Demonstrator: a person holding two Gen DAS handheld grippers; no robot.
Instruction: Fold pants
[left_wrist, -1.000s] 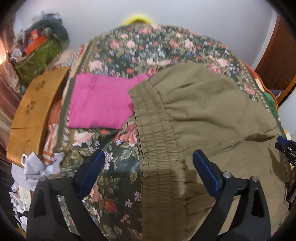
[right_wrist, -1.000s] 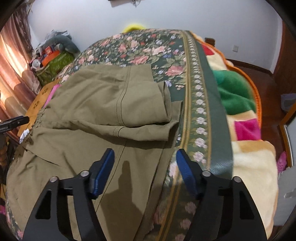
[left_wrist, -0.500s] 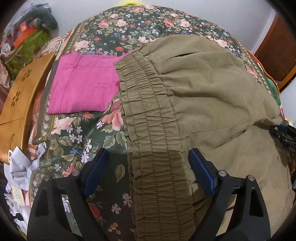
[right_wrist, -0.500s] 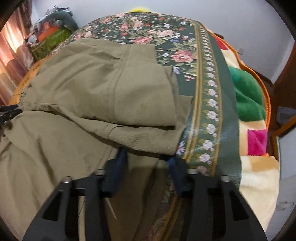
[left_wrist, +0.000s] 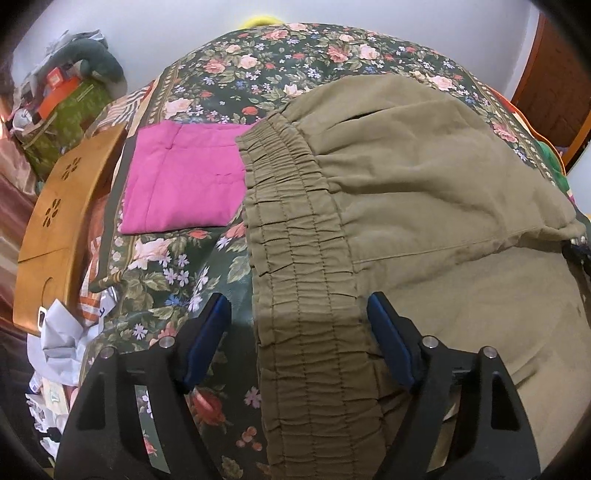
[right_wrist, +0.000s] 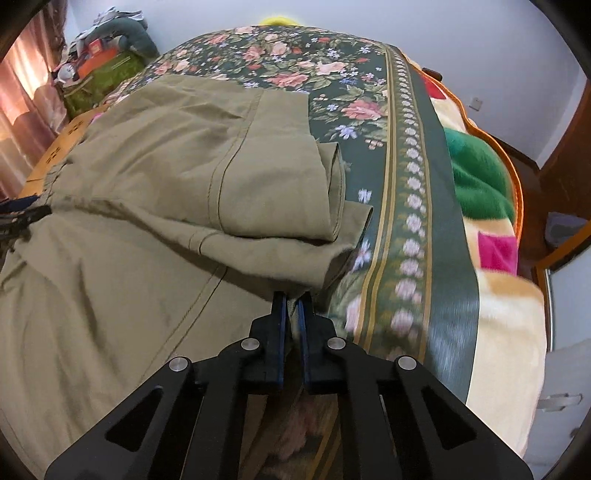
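Olive-green pants (left_wrist: 424, 177) lie spread on a floral bedspread (left_wrist: 280, 55), one leg folded back over the other (right_wrist: 229, 177). The elastic waistband (left_wrist: 295, 229) runs between the jaws of my left gripper (left_wrist: 295, 302). Those jaws are closing: the right pad (left_wrist: 384, 332) sits at the band's edge, and the left pad (left_wrist: 210, 328) is still apart from it over the bedspread. My right gripper (right_wrist: 291, 299) is shut on the edge of the lower pant leg near the bed's striped border. The left gripper's tip (right_wrist: 18, 218) shows at the left edge of the right wrist view.
A folded pink cloth (left_wrist: 181, 184) lies left of the waistband. A wooden board (left_wrist: 55, 221) and crumpled papers (left_wrist: 59, 332) flank the bed's left side. A checked fleece blanket (right_wrist: 498, 332) hangs off the right. Cluttered bags (right_wrist: 99, 70) stand by the far wall.
My right gripper closed from wide open onto the pant leg's edge. My left gripper sank closer to the waistband and its jaws narrowed somewhat.
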